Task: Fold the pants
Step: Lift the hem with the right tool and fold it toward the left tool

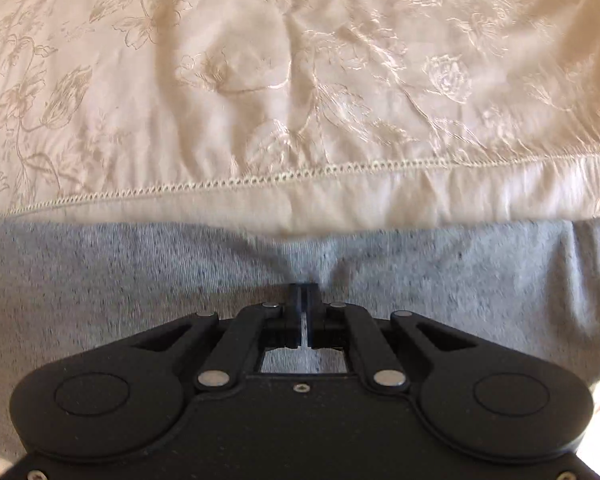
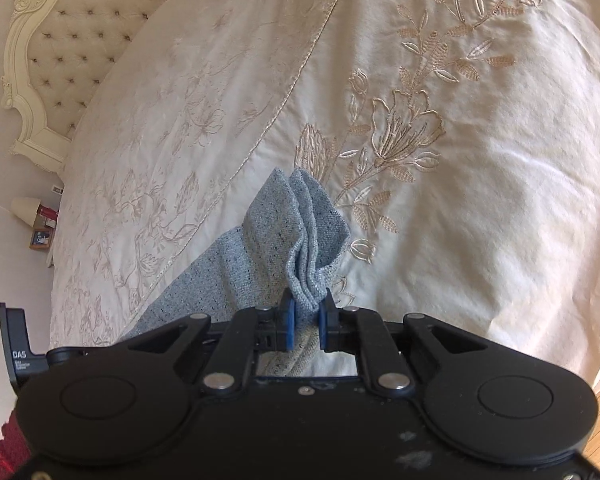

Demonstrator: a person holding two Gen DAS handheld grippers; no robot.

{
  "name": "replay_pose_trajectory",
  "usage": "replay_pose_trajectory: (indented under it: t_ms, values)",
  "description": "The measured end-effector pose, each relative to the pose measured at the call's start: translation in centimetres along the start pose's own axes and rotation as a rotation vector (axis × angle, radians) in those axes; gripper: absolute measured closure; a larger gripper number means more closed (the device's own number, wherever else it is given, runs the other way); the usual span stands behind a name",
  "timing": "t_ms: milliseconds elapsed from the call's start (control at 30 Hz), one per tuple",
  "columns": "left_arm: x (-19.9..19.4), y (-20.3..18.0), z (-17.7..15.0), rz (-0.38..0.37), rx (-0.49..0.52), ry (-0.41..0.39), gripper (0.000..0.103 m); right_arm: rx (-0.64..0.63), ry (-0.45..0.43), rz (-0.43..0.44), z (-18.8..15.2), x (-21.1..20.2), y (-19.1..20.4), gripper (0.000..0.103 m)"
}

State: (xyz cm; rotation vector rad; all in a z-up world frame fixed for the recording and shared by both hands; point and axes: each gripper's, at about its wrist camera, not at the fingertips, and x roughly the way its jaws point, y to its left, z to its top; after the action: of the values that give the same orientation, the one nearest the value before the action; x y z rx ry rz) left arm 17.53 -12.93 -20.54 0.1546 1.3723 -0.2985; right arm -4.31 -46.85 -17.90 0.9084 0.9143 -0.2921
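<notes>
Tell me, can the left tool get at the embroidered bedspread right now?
Probably not: the left tool is shut on the grey pants, so it must release them first. The bedspread lies uncovered just beyond.

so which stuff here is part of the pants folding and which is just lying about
Part of the job:
- grey pants
- left tool, shut on them
- right tool, pinching a bunched end

Just there:
- embroidered bedspread
- tufted headboard
- bedside lamp

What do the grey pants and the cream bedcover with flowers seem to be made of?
Grey speckled pants: probably a soft cotton-blend knit with a matte finish, as fine ribs and dark flecks show. Cream floral bedcover: probably smooth woven cotton or satin with a slight sheen, bearing raised embroidered flowers and an openwork hem stitch.
</notes>
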Motion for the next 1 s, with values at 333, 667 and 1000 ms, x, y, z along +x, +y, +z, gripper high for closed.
replay_pose_trajectory:
  t_ms: [333, 667, 1000]
  values:
    - [-1.9, -0.1, 1.2, -0.059, -0.051, -0.018, 0.094, -0.027, -0.002, -0.005, 0.0, -0.3, 0.4, 0.091]
    - [-0.9, -1.4, -7.1, -0.086, 0.017, 0.100, 0.094, -0.044, -0.013, -0.035, -0.1, -0.6, 1.5, 0.091]
    - [-4.2, 3.6, -7.2, -0.137, -0.091, -0.005, 0.098, -0.114, -0.070, -0.131, -1.0, -1.2, 6.0, 0.091]
